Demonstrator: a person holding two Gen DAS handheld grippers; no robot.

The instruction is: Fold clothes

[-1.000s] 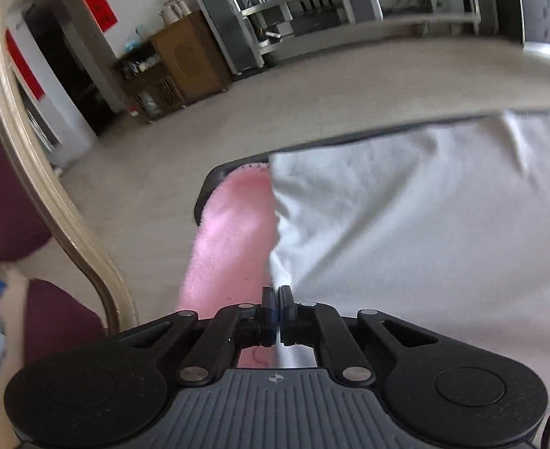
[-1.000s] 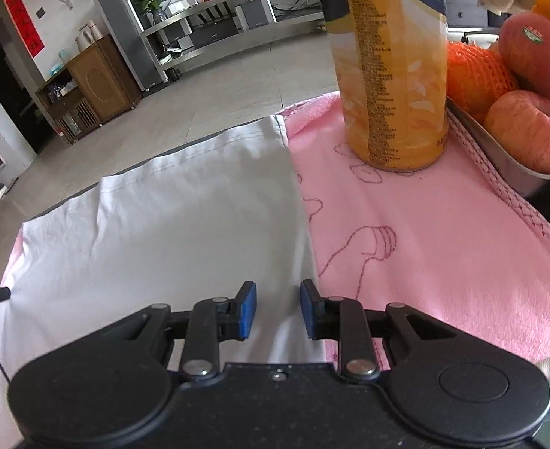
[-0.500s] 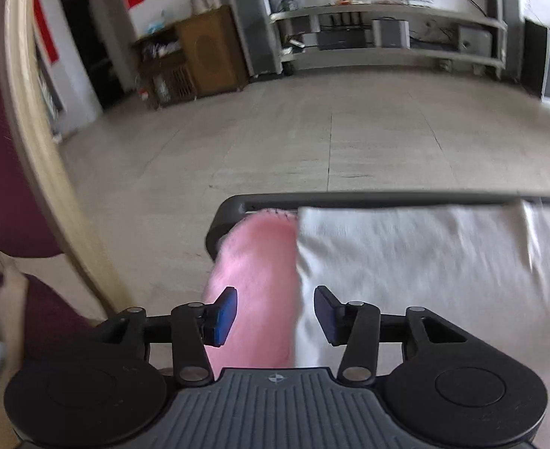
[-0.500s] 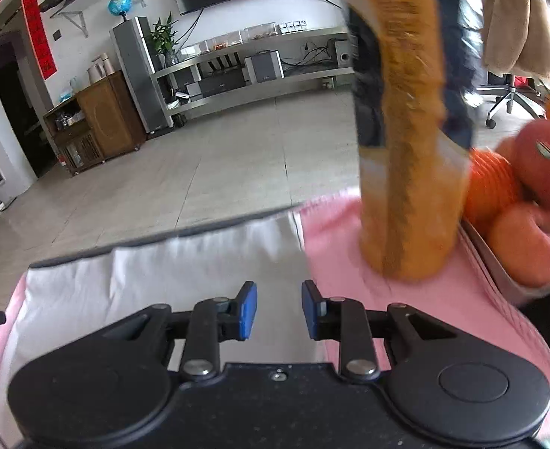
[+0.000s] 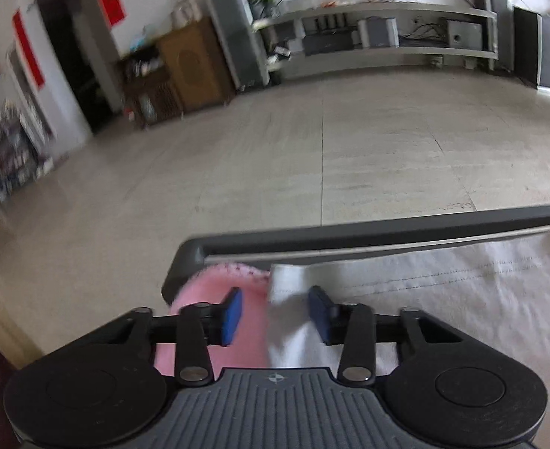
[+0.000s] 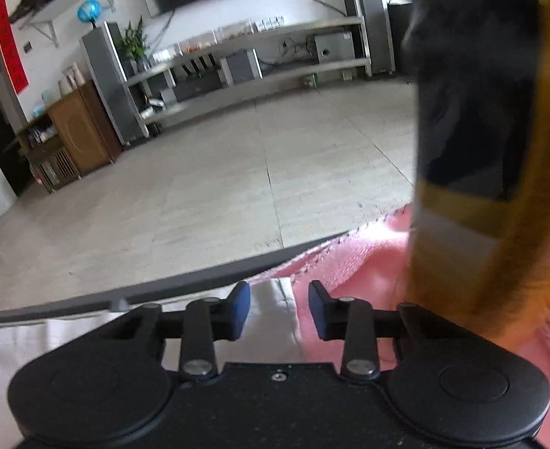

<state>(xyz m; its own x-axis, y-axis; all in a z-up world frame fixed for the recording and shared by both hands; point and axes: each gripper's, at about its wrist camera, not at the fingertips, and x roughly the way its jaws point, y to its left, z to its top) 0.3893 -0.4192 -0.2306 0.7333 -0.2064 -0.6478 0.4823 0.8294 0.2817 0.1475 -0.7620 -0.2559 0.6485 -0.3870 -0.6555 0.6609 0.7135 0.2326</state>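
A white garment (image 5: 443, 292) lies flat on a pink towel (image 5: 215, 288) that covers the table. My left gripper (image 5: 275, 314) is open, its blue pads straddling the garment's far left corner, where white cloth meets pink. In the right wrist view the garment (image 6: 271, 299) shows its far right corner between the pads of my right gripper (image 6: 279, 308), which is also open. Neither gripper holds cloth.
The table's dark far edge (image 5: 349, 235) runs just beyond both grippers, with bare floor past it. A tall orange bottle (image 6: 473, 194) stands on the pink towel (image 6: 357, 262) close to the right of my right gripper. A shelf unit and cabinet line the far wall.
My left gripper opened from shut and let go of the garment's edge. Both grippers moved forward to the garment's far corners by the table edge, and the right one opened wider.
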